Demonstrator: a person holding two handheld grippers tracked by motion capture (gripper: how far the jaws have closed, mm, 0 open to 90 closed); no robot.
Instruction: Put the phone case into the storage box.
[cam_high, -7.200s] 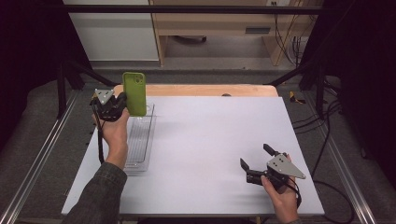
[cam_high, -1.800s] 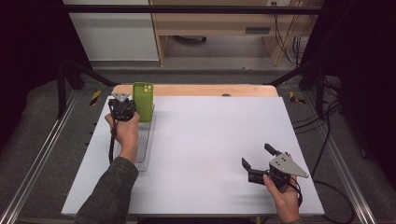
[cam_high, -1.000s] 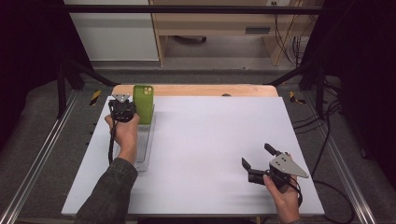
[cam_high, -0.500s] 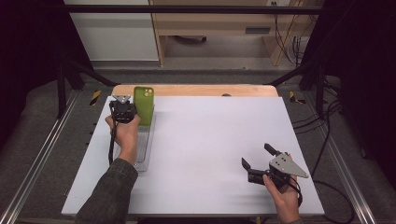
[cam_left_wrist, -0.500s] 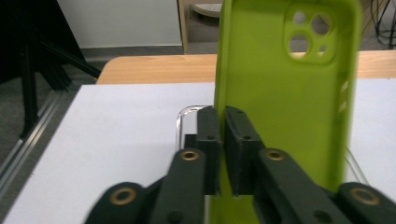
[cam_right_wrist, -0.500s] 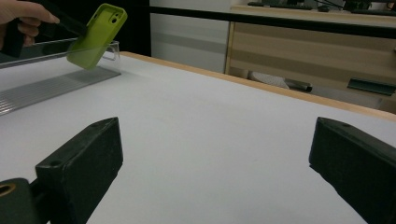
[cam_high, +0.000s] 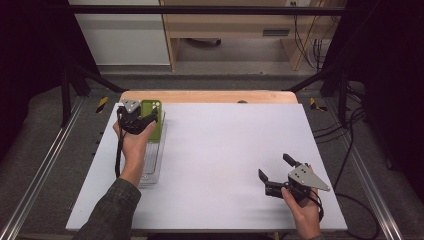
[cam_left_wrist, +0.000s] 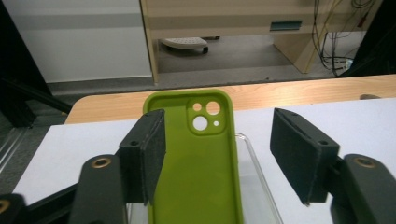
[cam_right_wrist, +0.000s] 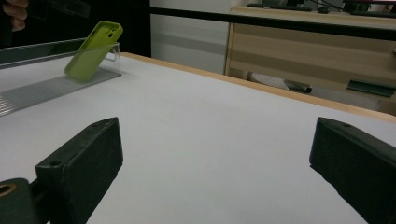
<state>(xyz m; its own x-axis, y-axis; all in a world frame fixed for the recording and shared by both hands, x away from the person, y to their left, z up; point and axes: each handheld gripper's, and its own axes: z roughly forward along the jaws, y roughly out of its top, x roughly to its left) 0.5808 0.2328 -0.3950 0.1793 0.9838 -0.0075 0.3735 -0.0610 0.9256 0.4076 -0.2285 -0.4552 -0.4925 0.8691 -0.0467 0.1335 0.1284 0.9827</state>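
A green phone case leans upright against the far end of a clear plastic tray at the table's far left. My left gripper sits just in front of it. In the left gripper view the case, camera holes at its top, stands between the jaws. The jaws have just been opening and the left gripper is open: one pad overlaps the case's edge, the other stands well apart. My right gripper rests open near the front right with nothing between its jaws; its view shows the case far off.
A wooden strip runs along the table's far edge, with a cabinet on the floor beyond it. Metal rails flank the table and cables trail at the right. White tabletop spreads between the two hands.
The left gripper's jaws have opened off the green case, and the hand has drawn slightly back and up. The case stays leaning in the tray. The right hand has not moved.
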